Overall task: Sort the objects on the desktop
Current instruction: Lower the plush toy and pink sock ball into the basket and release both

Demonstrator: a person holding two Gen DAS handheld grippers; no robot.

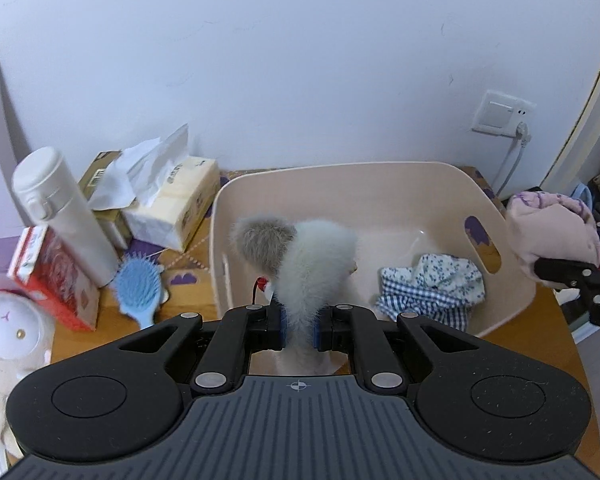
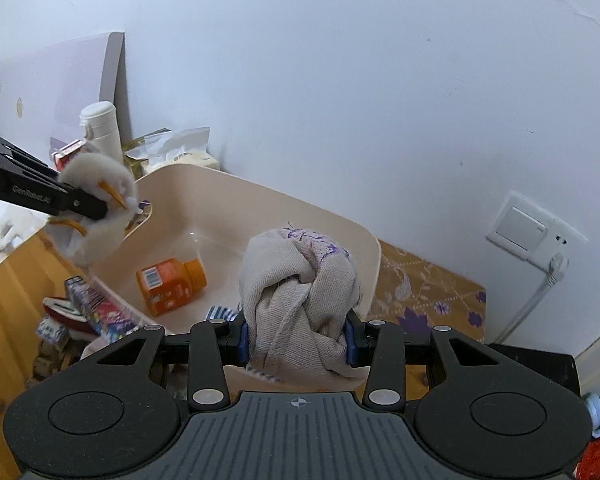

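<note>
Over the near rim of the beige bin at the table's back edge, the left gripper is clenched on a fluffy grey-white plush toy, while the right gripper grasps a bundled beige cloth with purple embroidery above the bin's right corner, where a checked cloth and an orange bottle lie inside.

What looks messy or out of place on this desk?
The orange bottle lies on its side in the beige bin, beside crumpled checked cloth. Tissues spill untidily from their box.
</note>
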